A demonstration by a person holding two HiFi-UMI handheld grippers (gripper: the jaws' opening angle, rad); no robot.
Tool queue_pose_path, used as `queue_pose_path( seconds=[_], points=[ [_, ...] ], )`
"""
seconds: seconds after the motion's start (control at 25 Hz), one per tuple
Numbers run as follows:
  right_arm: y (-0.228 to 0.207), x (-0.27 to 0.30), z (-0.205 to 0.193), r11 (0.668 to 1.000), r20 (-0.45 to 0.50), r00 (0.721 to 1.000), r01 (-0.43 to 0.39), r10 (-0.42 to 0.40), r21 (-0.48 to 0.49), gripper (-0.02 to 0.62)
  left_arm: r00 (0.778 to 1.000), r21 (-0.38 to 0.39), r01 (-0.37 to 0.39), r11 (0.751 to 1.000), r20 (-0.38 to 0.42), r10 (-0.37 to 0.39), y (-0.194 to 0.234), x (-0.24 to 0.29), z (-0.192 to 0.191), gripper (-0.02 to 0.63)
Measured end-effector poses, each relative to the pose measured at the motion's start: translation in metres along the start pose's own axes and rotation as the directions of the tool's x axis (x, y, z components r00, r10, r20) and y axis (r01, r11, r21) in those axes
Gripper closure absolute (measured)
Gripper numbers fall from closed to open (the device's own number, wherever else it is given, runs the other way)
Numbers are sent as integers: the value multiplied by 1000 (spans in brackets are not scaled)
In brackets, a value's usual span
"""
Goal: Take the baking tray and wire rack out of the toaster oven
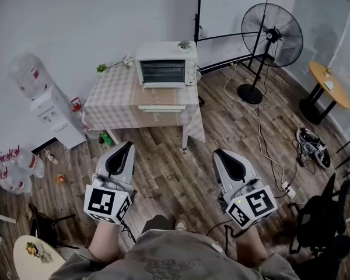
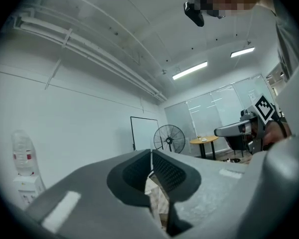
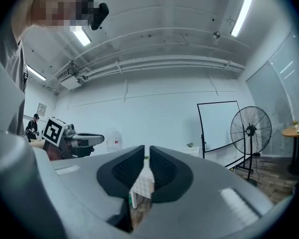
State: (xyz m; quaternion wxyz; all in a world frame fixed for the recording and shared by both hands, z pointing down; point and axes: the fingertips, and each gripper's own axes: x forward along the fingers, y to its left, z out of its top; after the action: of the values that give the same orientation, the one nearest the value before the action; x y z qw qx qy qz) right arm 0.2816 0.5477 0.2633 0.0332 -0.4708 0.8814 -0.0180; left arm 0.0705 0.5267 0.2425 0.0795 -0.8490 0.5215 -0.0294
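EDITOR: Shirt front (image 1: 163, 260) and two forearms fill the bottom edge of the head view. What are the hands carrying?

PHOTOGRAPHER: Left gripper (image 1: 127, 146) at lower left and right gripper (image 1: 218, 154) at lower right. Both are held level over the wooden floor (image 1: 175, 177), marker cubes nearest the wearer. Each gripper view shows its own jaws together, ribbed pads meeting at the tips.

EDITOR: And the room, left to right?

PHOTOGRAPHER: A white water dispenser (image 1: 53, 114) stands against the wall at left, with spare bottles (image 1: 14, 169) on the floor lower in the frame. At upper centre is a table under a checked cloth (image 1: 111, 101), a small green sprig (image 1: 102, 67) at its far left corner. The white toaster oven (image 1: 166, 54) sits at the table's far right, a little plant (image 1: 184, 44) on top. Its door looks folded down flat toward the camera. Horizontal bars of the wire rack (image 1: 162, 70) show in the dark opening; the baking tray is too small to make out. Further right come a whiteboard (image 1: 233, 7), a standing fan (image 1: 272, 35) and, at the upper right edge, a round wooden table (image 1: 329, 86).

EDITOR: How close are the grippers to the oven?

PHOTOGRAPHER: Well apart. Floorboards lie between them and the table, and both grippers point toward it.
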Motion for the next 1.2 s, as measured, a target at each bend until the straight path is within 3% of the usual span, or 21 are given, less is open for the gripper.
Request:
queue_pose_path(
  seconds=[0.04, 0.08, 0.12, 0.2, 0.8, 1.0, 1.2],
  points=[
    [-4, 1, -1, 1000, -1, 1000, 20, -20, -2, 489, 1000, -8, -29, 1000, 11, 29, 3, 1, 2, 555],
    [-9, 2, -2, 999, -3, 999, 42, -42, -6, 387, 998, -17, -58, 998, 19, 58, 8, 2, 3, 416],
    [-13, 4, -2, 998, -4, 998, 58, -58, -9, 336, 996, -24, -81, 996, 22, 82, 12, 3, 3, 365],
    [-16, 9, -3, 998, -6, 998, 68, -68, -8, 313, 994, -27, -106, 994, 21, 107, 21, 4, -3, 343],
    [-53, 108, -30, 998, -70, 996, 58, -57, 14, 302, 993, -24, -113, 993, -30, 112, 82, 78, -42, 340],
    [-74, 158, -40, 995, -95, 994, 61, -54, 77, 307, 996, -109, -94, 990, -12, 93, 116, 121, -51, 340],
    [-93, 216, -50, 973, -114, 992, 72, -47, 221, 310, 997, -198, -69, 978, -52, 60, 156, 167, -71, 340]
  ],
)
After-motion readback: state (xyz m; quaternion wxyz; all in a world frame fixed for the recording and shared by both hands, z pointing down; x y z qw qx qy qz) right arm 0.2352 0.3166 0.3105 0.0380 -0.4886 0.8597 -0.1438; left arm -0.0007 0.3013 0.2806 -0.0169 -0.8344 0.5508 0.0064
